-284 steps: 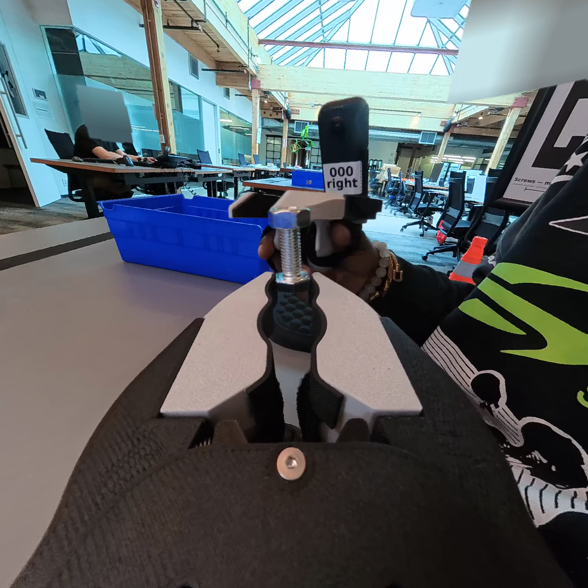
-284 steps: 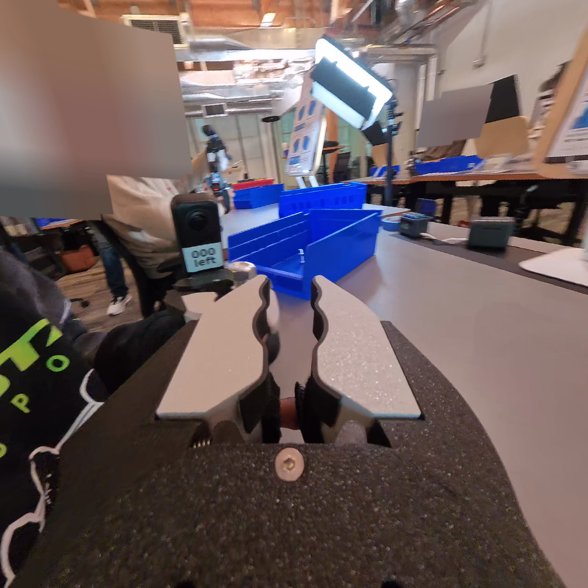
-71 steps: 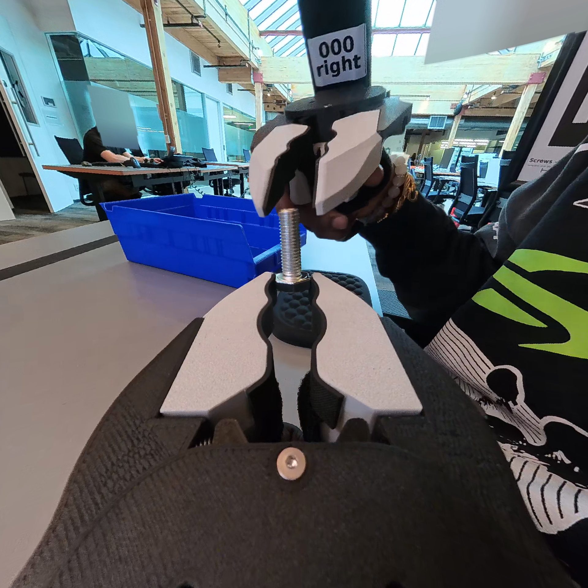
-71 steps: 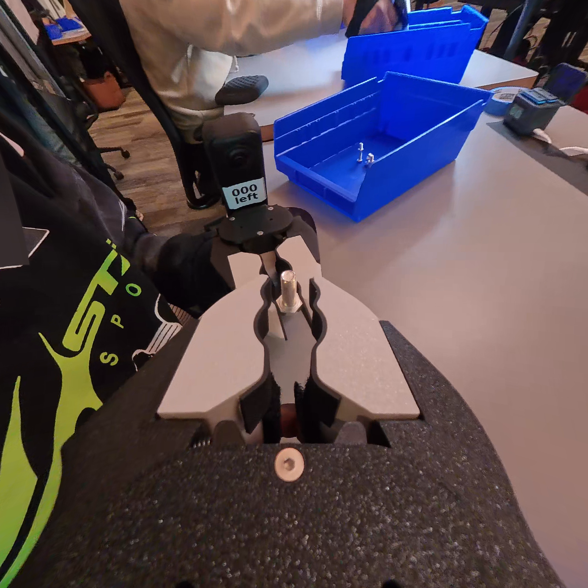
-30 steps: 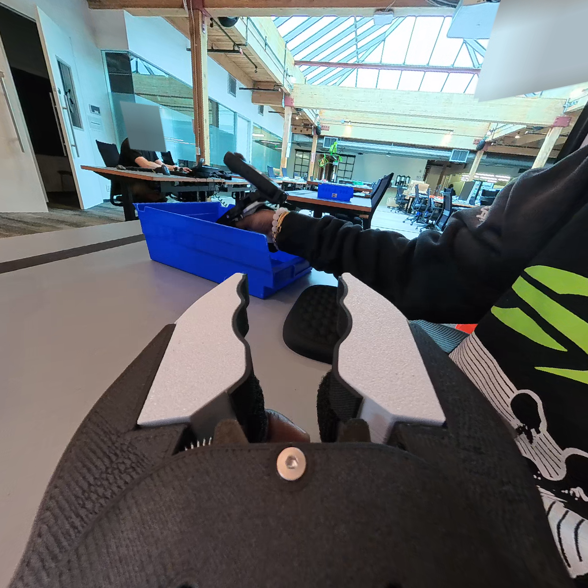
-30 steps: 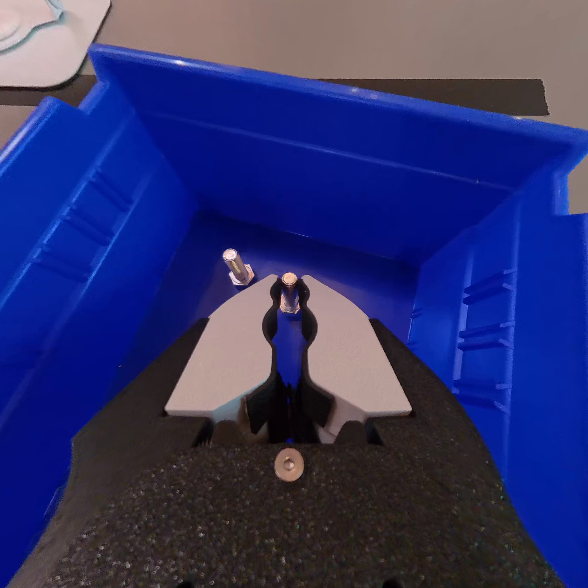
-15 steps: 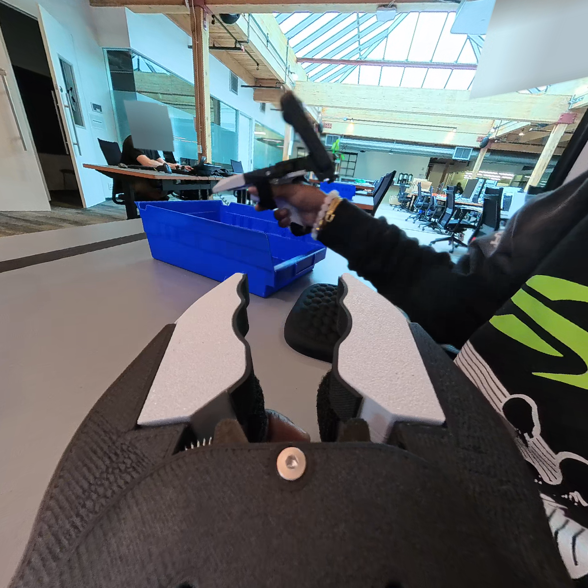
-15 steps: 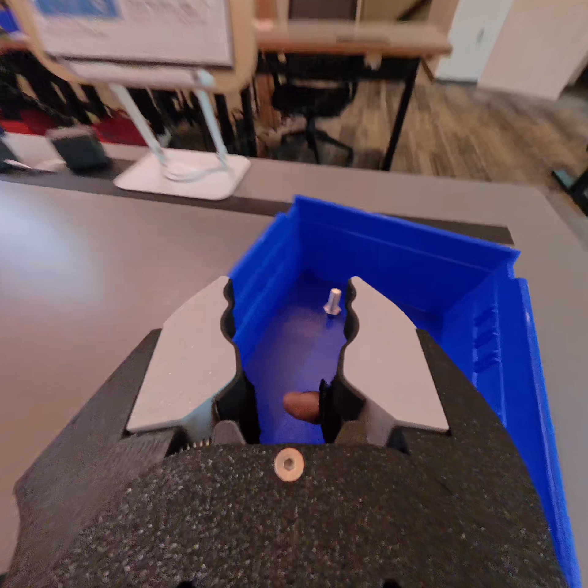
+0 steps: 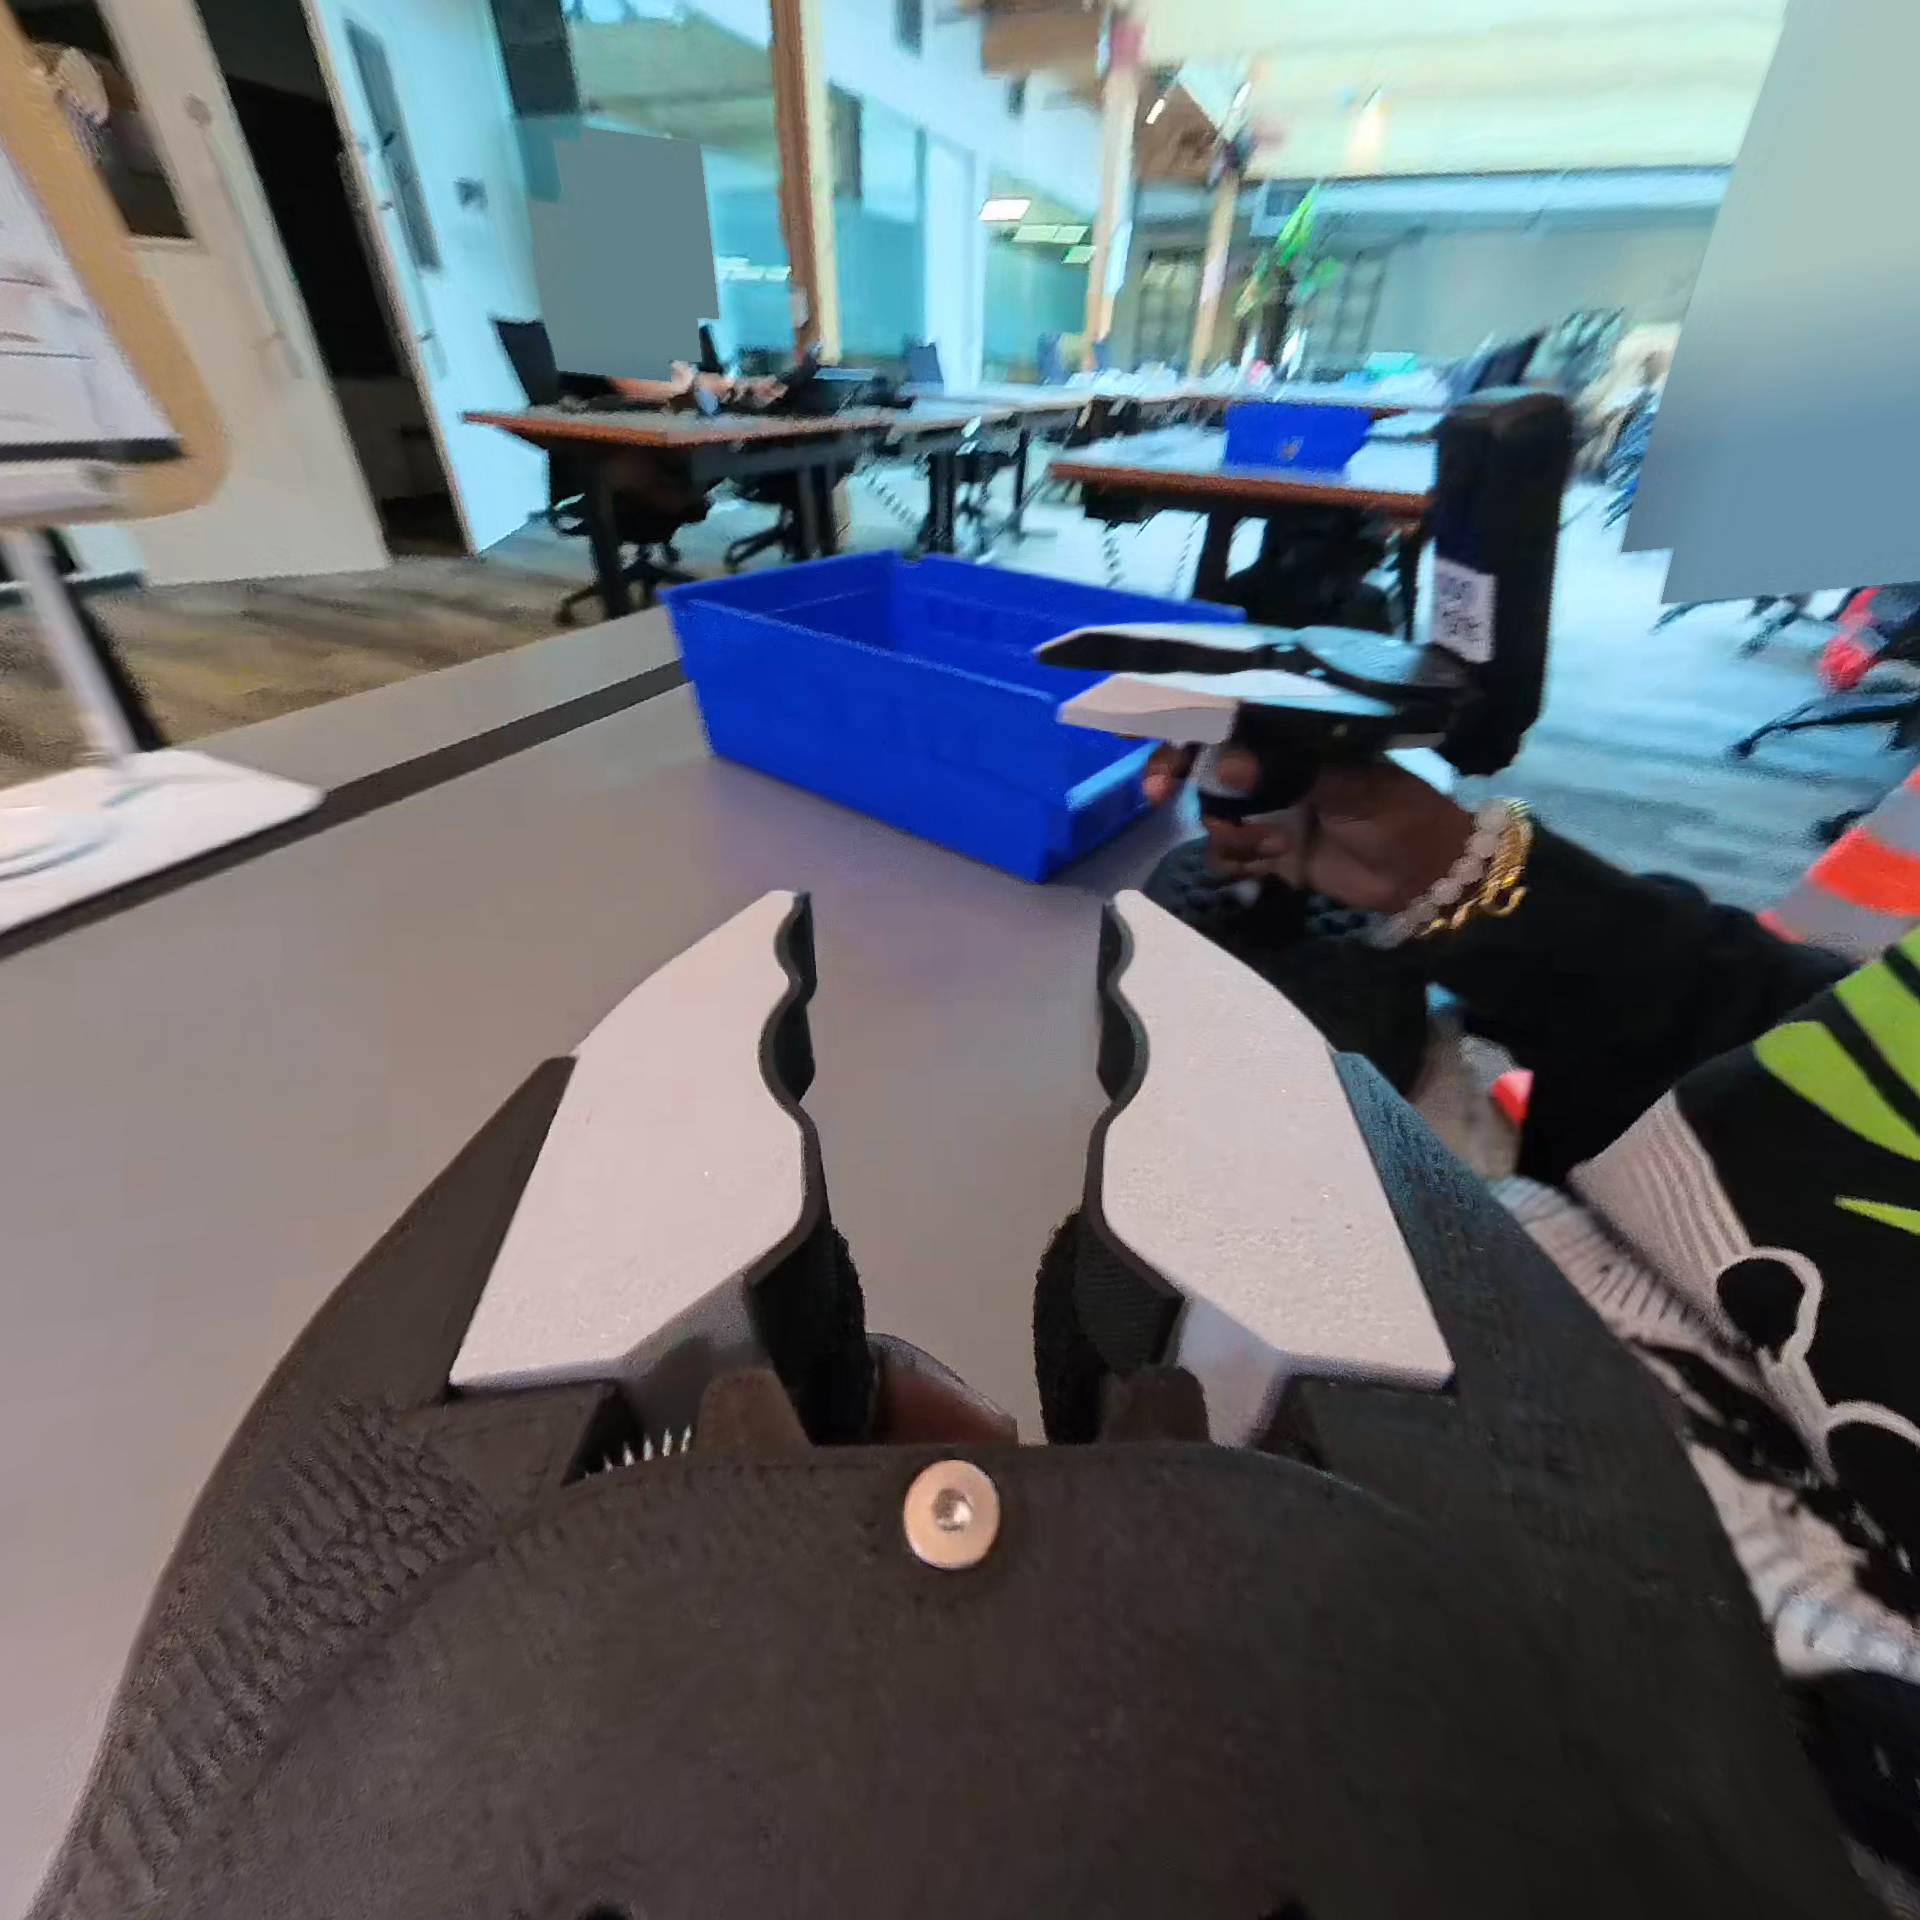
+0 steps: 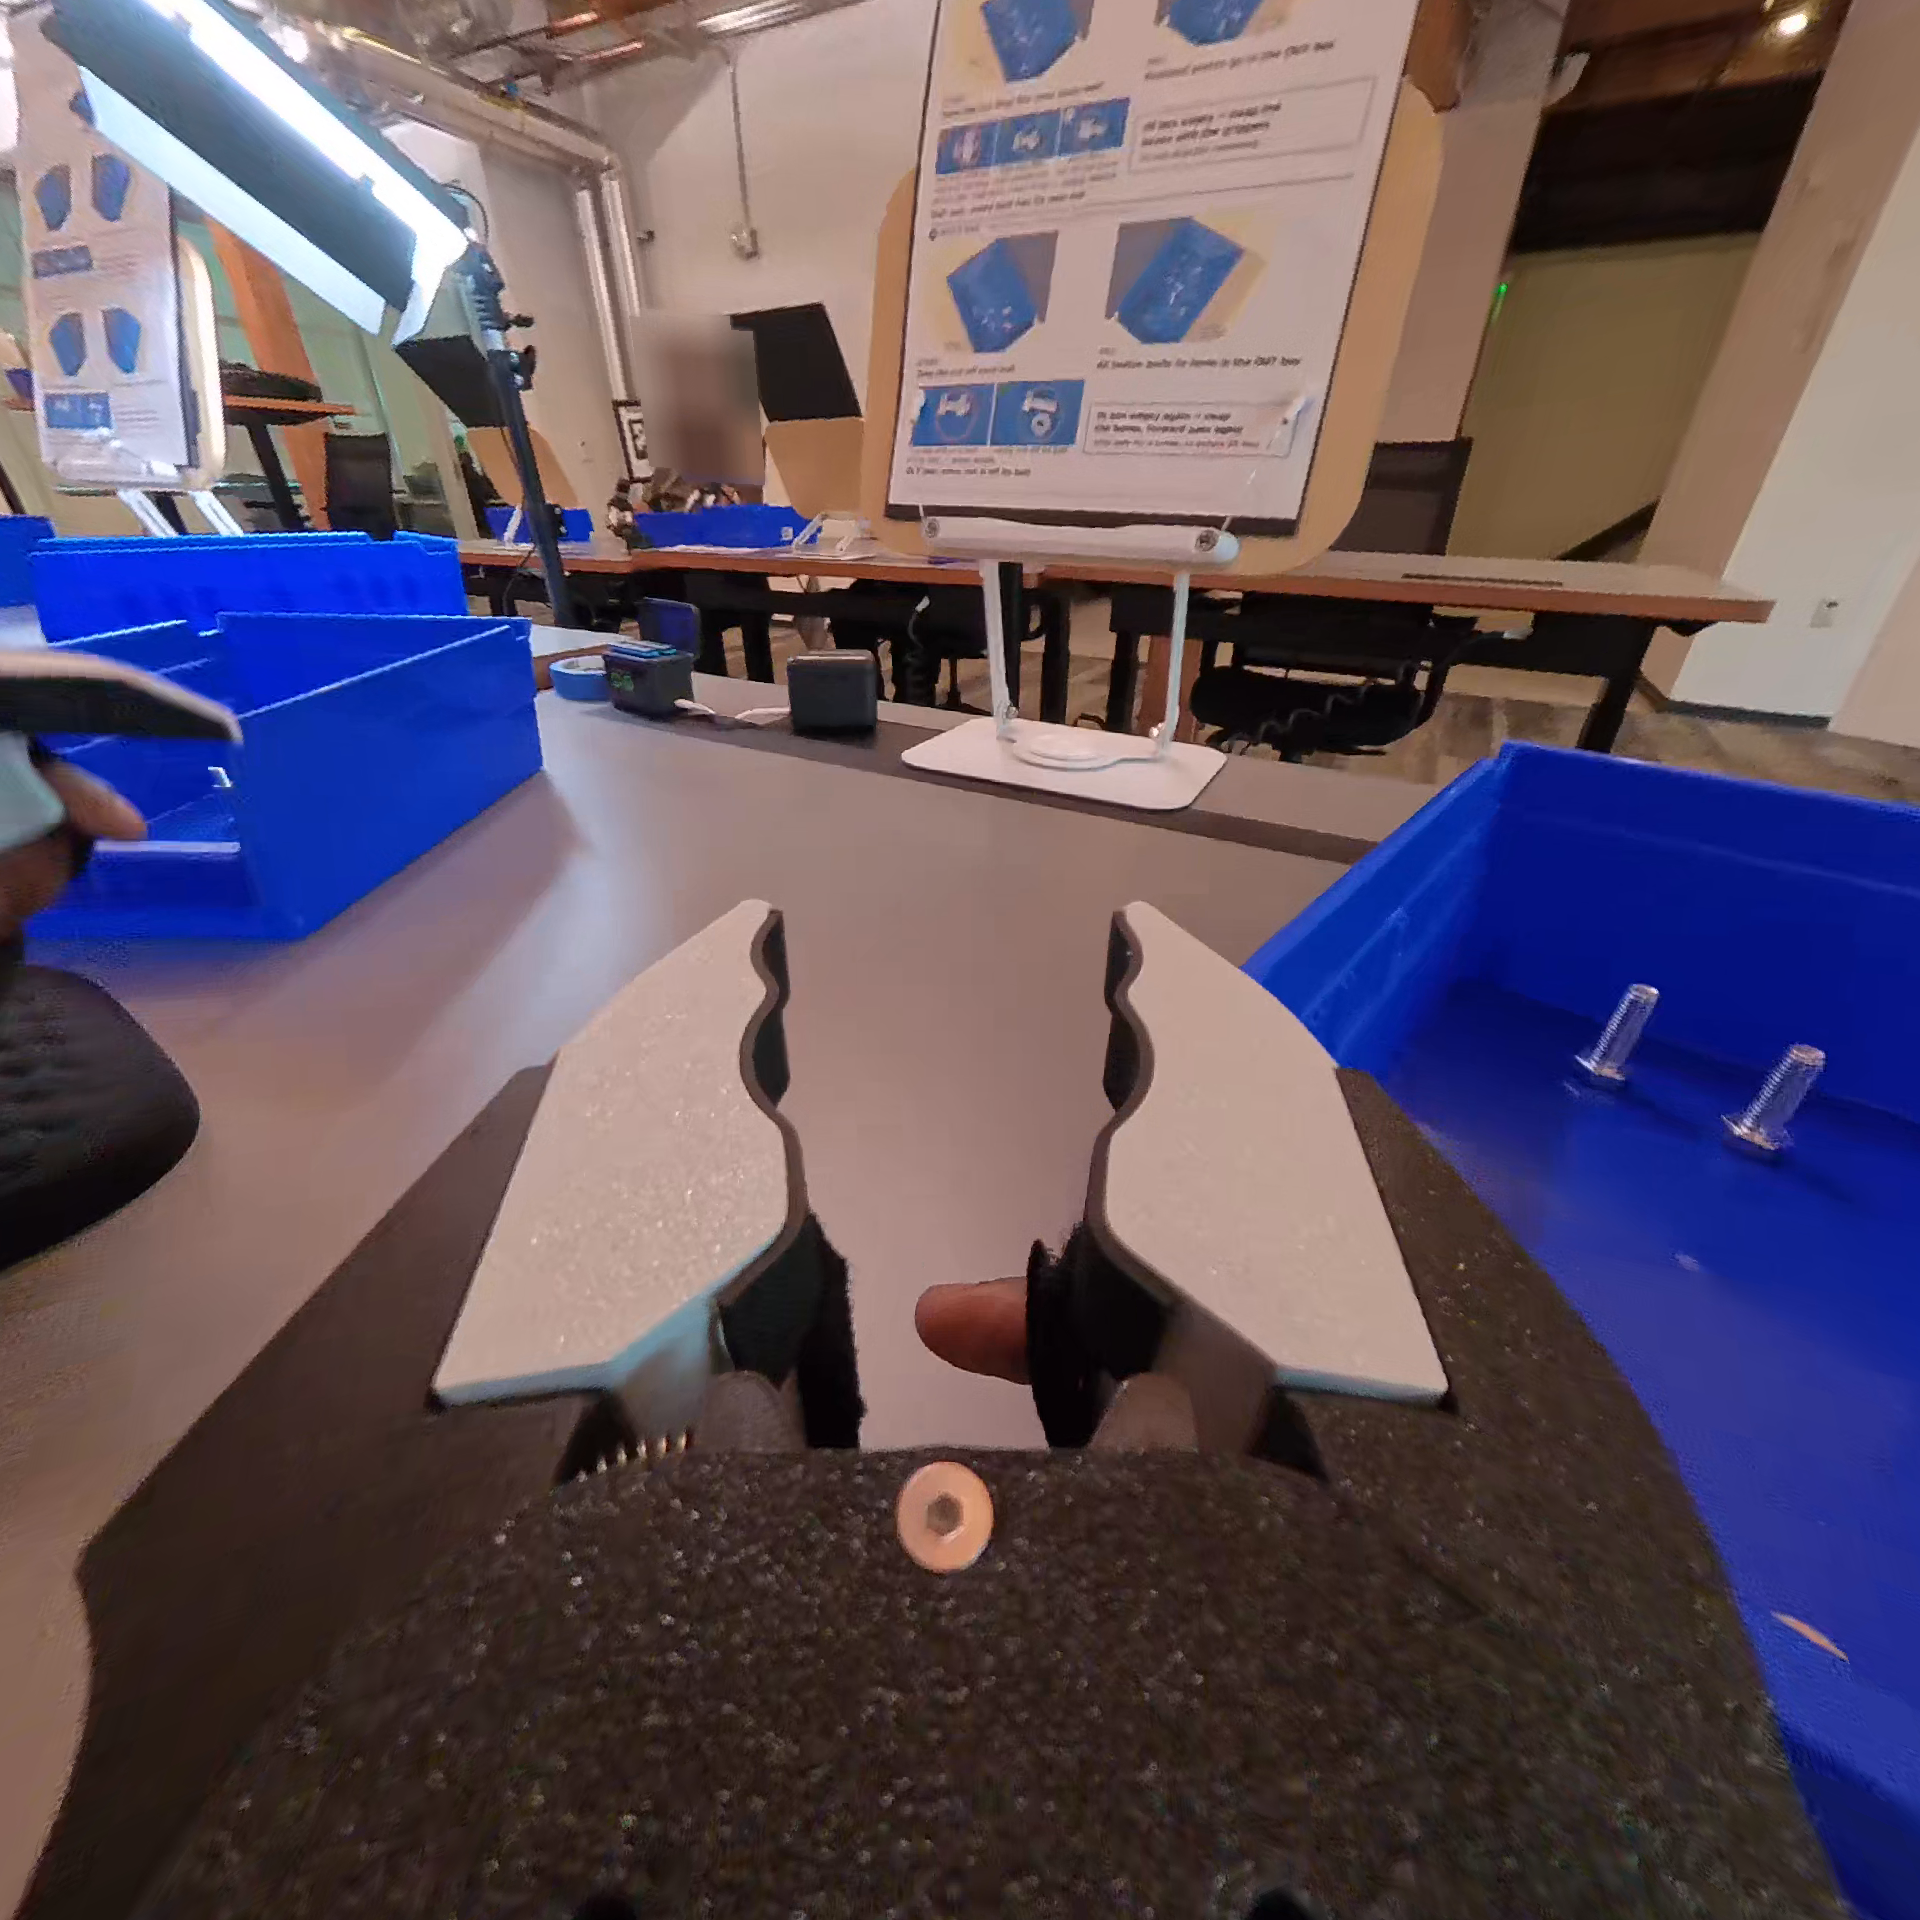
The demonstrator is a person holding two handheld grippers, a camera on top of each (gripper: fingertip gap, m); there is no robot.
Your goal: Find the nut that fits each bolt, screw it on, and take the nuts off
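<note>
Above the grey table [image 10: 935, 862], your right gripper [image 10: 943, 920] has pulled back out of the blue bin [image 10: 1351, 966], which a second ago filled its view. That bin now sits at three o'clock, with two bolts [image 10: 1616, 1037] [image 10: 1768, 1110] standing head-down inside. Both grippers are spread wide with nothing between the fingers. Your left gripper [image 9: 954, 909] hovers over bare tabletop, a second blue bin [image 9: 894, 717] at twelve o'clock.
</note>
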